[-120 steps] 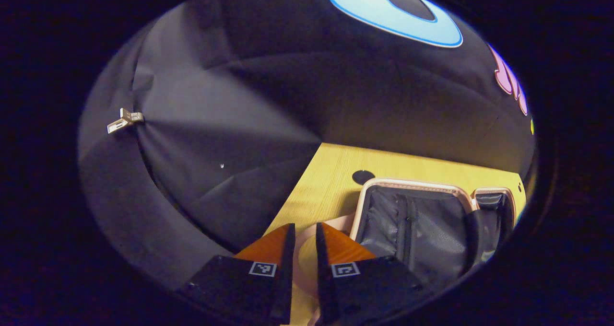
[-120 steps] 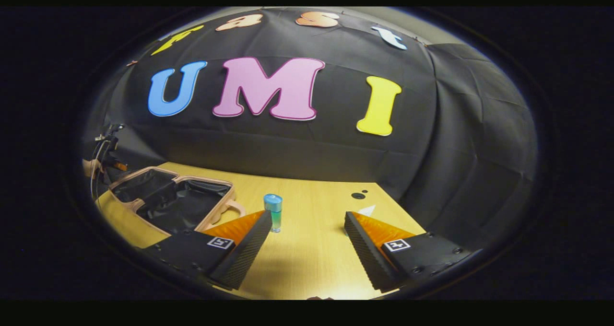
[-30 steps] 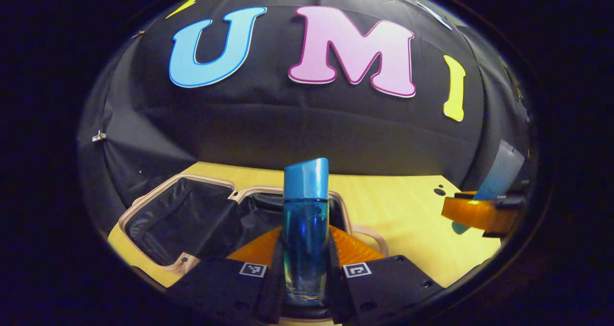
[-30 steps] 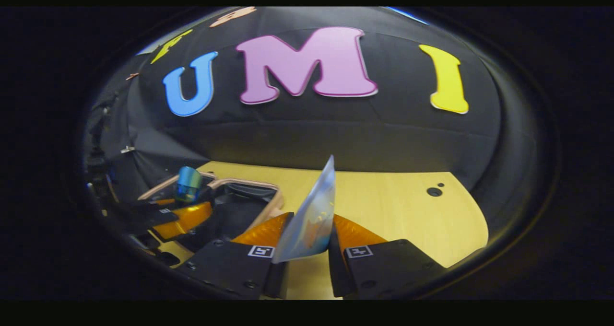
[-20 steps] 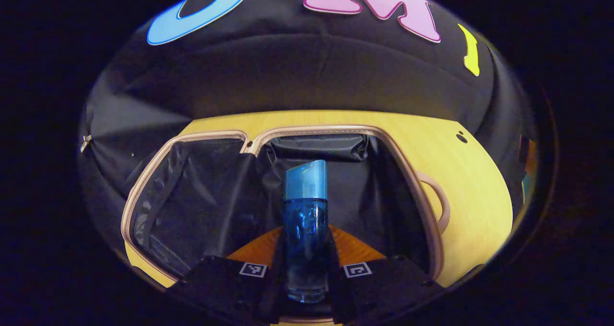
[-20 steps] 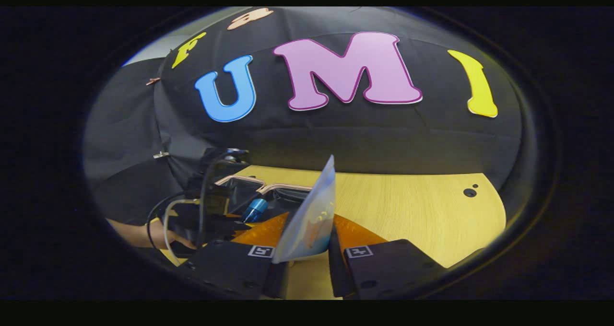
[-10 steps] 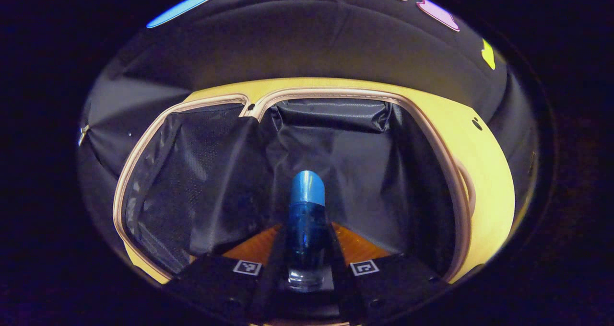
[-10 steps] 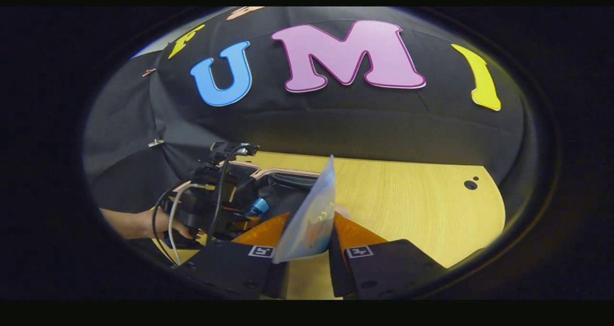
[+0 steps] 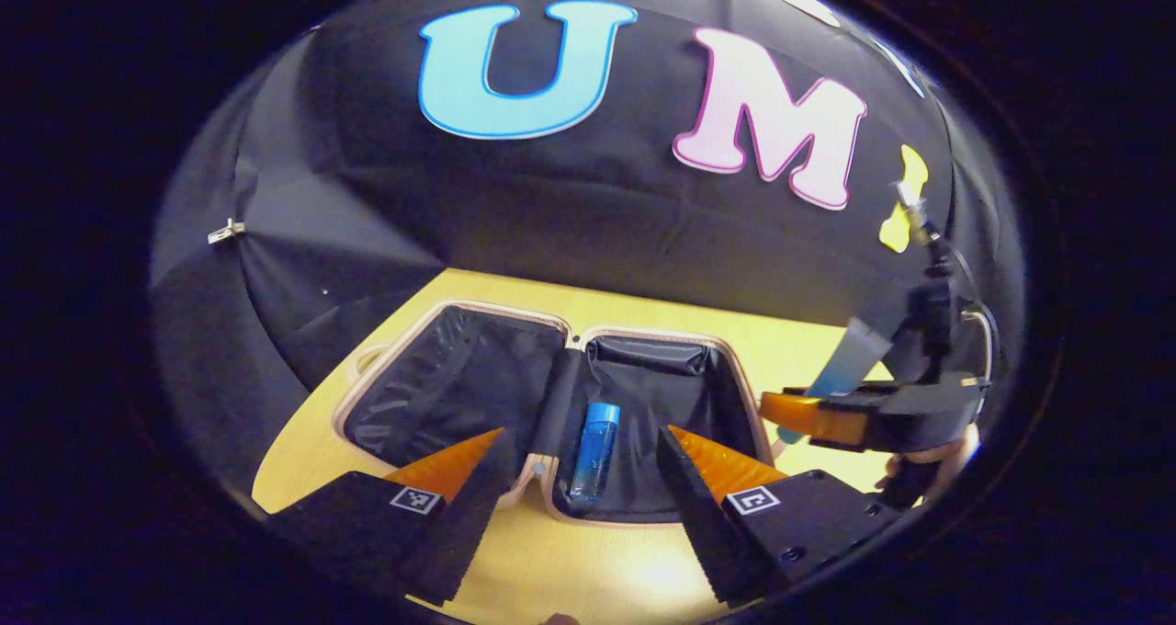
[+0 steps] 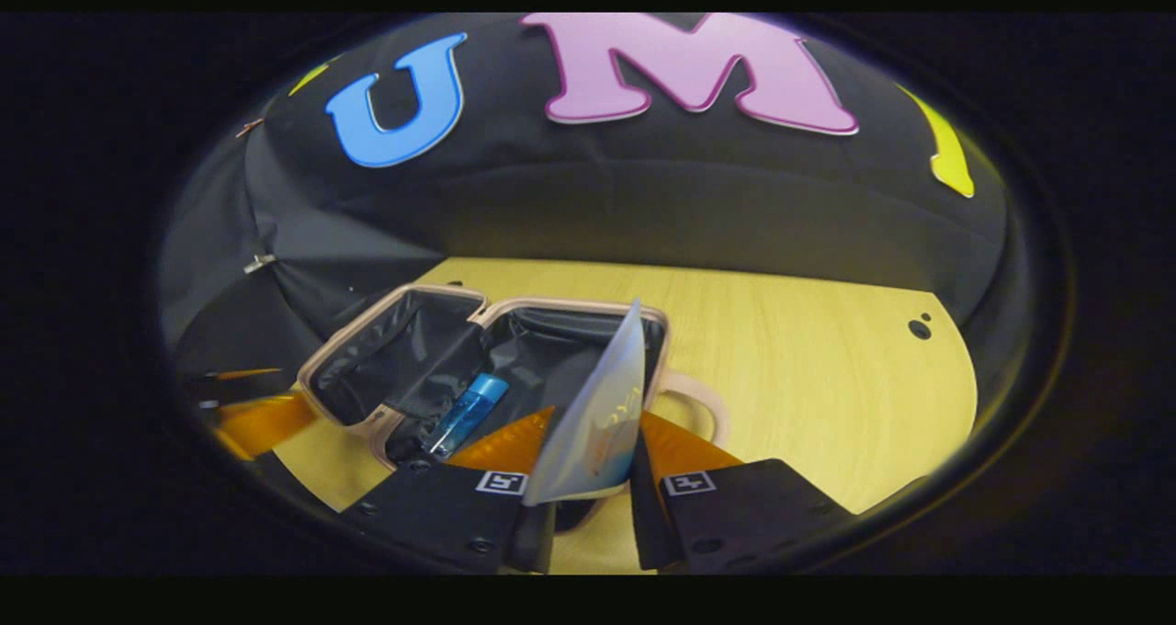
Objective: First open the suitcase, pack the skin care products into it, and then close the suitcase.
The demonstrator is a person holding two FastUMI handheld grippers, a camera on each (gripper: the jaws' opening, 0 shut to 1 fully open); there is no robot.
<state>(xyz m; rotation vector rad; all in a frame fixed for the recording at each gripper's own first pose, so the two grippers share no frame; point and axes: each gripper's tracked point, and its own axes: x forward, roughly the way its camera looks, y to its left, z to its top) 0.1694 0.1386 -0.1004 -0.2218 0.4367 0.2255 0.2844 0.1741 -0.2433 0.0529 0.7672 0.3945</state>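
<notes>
The small pink suitcase lies open on the wooden table, both halves lined in black. A blue bottle lies inside its right half. My left gripper hangs open above the suitcase's near edge, holding nothing. My right gripper is shut on a flat pale sachet that stands up between its fingers, just over the suitcase's right side. In the left gripper view that right gripper sits at the right with the sachet sticking up.
The suitcase's handle loop sticks out on its right side. Bare wooden tabletop stretches to the right, with two small dark holes near the far corner. A hand holds the right gripper.
My left gripper opened and drew back, leaving the blue bottle lying in the suitcase. My right gripper carried the sachet left toward the suitcase.
</notes>
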